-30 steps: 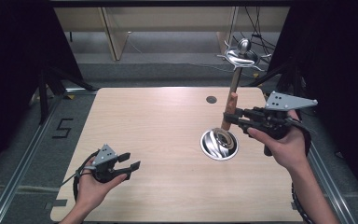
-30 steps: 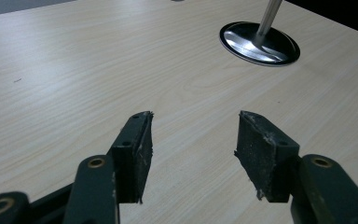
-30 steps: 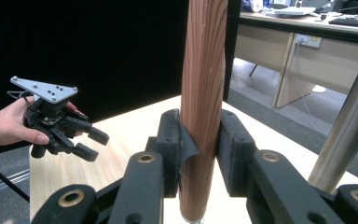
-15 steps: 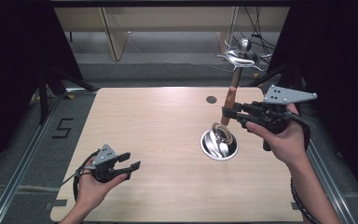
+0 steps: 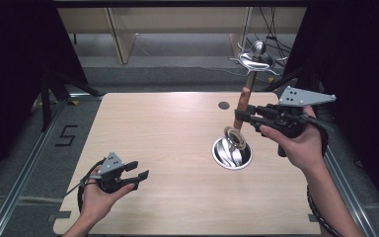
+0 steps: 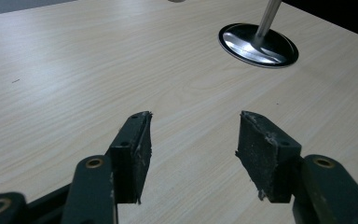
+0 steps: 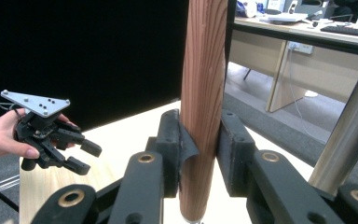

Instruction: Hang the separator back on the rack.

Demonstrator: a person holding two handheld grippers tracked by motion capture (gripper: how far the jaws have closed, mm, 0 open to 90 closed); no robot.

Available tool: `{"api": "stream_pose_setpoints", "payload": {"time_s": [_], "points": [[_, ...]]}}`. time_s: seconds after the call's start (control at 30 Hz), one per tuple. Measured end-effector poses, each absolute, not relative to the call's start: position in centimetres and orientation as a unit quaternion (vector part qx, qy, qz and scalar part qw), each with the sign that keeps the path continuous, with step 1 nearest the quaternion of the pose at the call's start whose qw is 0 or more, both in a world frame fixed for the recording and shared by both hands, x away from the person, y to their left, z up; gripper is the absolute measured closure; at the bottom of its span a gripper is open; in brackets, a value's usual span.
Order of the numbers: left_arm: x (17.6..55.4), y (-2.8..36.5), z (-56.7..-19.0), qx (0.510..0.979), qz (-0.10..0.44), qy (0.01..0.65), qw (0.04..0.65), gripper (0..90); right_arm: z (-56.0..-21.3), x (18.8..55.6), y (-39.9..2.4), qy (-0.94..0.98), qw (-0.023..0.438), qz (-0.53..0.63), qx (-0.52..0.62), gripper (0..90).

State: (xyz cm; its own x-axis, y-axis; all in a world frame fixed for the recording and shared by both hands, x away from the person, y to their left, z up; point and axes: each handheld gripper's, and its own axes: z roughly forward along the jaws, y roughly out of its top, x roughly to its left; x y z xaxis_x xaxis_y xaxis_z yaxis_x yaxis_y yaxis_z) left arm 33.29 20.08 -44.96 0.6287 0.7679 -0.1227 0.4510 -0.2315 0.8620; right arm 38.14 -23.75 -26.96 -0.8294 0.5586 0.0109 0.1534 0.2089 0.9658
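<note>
Now we log a floor mark "5" [image 5: 65, 135].
Right gripper [image 5: 246, 116] clamps wooden rod [image 5: 243, 106]; left gripper [image 5: 137, 171] gapes, holding nothing.

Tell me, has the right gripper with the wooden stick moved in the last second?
Yes, slightly. In the high view the right gripper, shut on the wooden stick, has shifted a little up the picture, toward the dark hole in the table.
</note>
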Motion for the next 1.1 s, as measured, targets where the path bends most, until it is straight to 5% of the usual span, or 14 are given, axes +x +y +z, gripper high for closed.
{"api": "stream_pose_setpoints", "payload": {"time_s": [1.1], "points": [[33.4,20.1,-44.9,0.759,0.169,0.404,0.482,43.3,-25.3,39.0,-23.4,0.749,0.176,0.593,0.237,73.4]]}}
